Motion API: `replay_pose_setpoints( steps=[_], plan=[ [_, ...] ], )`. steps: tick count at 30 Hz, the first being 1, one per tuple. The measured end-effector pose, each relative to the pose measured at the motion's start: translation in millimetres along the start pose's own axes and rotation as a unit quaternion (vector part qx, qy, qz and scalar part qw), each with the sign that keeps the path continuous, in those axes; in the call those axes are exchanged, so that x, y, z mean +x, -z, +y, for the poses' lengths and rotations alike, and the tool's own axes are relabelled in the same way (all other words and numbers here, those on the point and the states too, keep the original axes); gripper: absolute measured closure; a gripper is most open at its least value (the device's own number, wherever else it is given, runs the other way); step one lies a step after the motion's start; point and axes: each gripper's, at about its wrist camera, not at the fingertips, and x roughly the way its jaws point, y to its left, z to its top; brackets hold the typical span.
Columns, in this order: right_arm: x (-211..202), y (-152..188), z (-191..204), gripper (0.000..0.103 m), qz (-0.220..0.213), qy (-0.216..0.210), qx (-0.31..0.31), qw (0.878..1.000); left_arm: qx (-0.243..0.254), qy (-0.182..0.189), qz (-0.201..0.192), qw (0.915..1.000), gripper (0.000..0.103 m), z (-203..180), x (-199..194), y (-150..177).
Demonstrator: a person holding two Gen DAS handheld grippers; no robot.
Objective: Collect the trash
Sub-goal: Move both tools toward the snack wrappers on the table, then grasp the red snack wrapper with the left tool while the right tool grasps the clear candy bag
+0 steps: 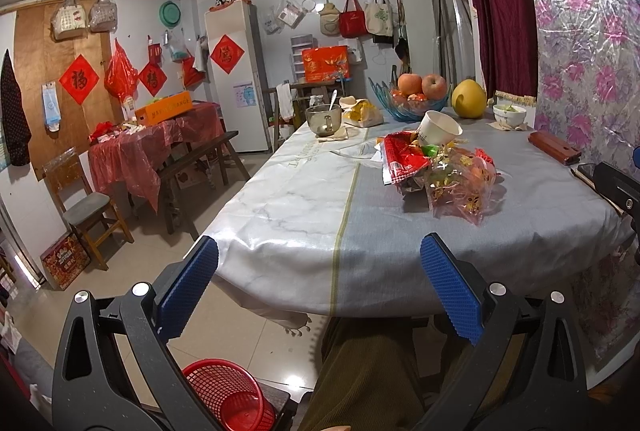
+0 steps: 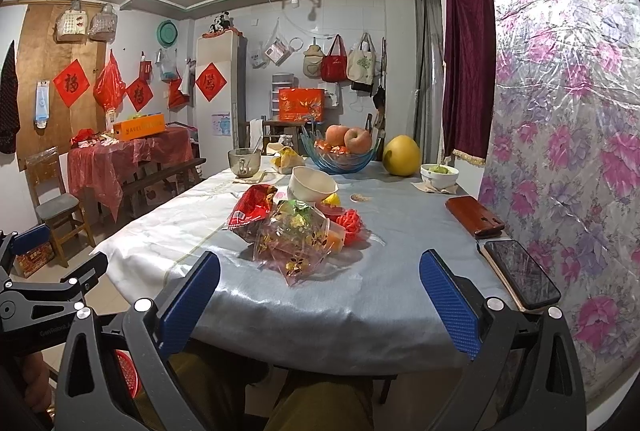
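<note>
A heap of trash lies mid-table: a red snack bag (image 1: 402, 159) (image 2: 253, 209), clear gold-printed wrappers (image 1: 460, 187) (image 2: 298, 243), a white paper bowl (image 1: 438, 129) (image 2: 311, 185), a plastic cup (image 2: 334, 233) and a red paper flower (image 2: 352, 225). A red mesh waste basket (image 1: 230, 395) (image 2: 128, 373) stands on the floor below the table's near edge. My left gripper (image 1: 320, 287) is open and empty, short of the table edge. My right gripper (image 2: 320, 295) is open and empty, over the near edge, with the heap just beyond it.
The table (image 1: 304, 199) also holds a glass fruit bowl (image 1: 416, 99), a pomelo (image 2: 401, 155), a glass mug (image 1: 324, 119), a small white bowl (image 2: 439, 175), a brown case (image 2: 474, 217) and a phone (image 2: 522, 273). A wooden chair (image 1: 84, 207) and bench stand left.
</note>
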Motion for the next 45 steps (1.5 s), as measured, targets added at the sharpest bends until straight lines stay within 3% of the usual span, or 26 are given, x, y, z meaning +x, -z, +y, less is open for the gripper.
replay_pose_setpoints(
  steps=[6,11,16,19,26,33,40,41,42,43,45],
  plan=[
    [2,1,0,0.005,0.002,-0.002,0.001,1.0,-0.001,0.0,0.002,1.0,0.006,12,5,8],
    [9,4,-3,0.005,0.007,-0.003,0.002,1.0,0.0,0.001,0.007,1.0,0.006,1,17,8],
    [25,9,-8,0.005,0.022,-0.004,0.005,1.0,0.001,0.013,0.058,0.9982,0.006,4,27,9],
    [38,14,-16,0.005,0.035,-0.01,0.016,0.999,-0.024,0.026,0.084,0.9958,0.006,16,41,11],
    [107,33,-26,0.005,0.113,-0.061,0.043,0.991,-0.047,0.01,0.103,0.9935,0.006,39,80,21],
    [183,29,5,0.005,0.157,-0.109,0.033,0.981,-0.098,0.026,0.134,0.9858,0.006,53,122,32],
    [240,23,23,0.006,0.174,-0.083,0.014,0.981,-0.075,0.032,0.138,0.9871,0.006,45,153,11],
    [244,23,20,0.011,0.172,-0.081,0.014,0.982,-0.069,0.039,0.137,0.9874,0.006,41,158,4],
    [244,22,16,0.036,0.168,-0.079,0.014,0.982,-0.064,0.046,0.134,0.9878,0.006,39,162,-1],
    [244,22,11,0.048,0.167,-0.084,0.015,0.982,-0.057,0.057,0.131,0.9882,0.006,33,167,-9],
    [239,20,-3,0.055,0.163,-0.108,0.03,0.98,-0.046,0.086,0.12,0.988,0.006,19,177,-28]
  ],
)
